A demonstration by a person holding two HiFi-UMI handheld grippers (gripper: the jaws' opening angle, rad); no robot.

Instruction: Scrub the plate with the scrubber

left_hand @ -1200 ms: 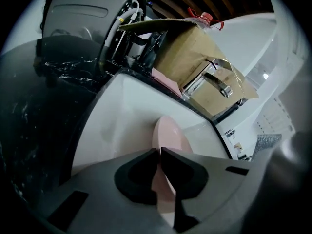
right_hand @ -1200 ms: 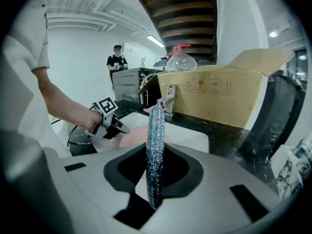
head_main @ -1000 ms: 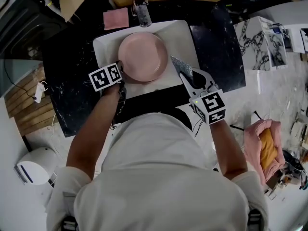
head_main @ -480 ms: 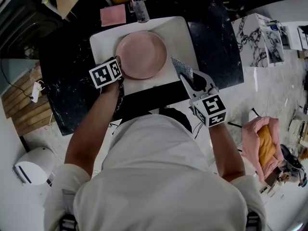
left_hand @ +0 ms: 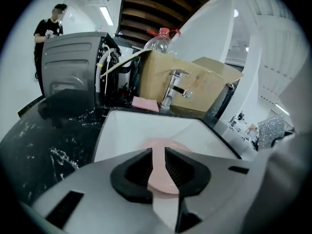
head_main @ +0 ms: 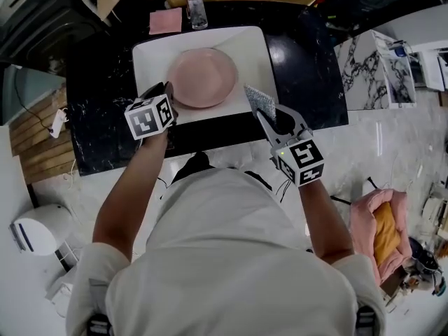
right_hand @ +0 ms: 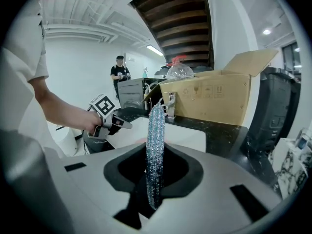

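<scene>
A pink plate lies flat in the white sink. My left gripper hovers just off the plate's left rim. Its jaws are opening, and the plate shows beyond the gap between them with neither pad touching it. My right gripper is at the sink's near right corner, shut on a silvery glittering scrubber. In the right gripper view the scrubber stands on edge between the jaws, and the left gripper is seen over the sink beyond it.
A faucet stands at the sink's far edge with a pink cloth beside it on the black marbled counter. A cardboard box rises behind the faucet. A person stands far off in the room.
My left gripper has let go of the plate's left rim and drawn back a little toward me. The plate stays in the sink. My right gripper still holds the scrubber.
</scene>
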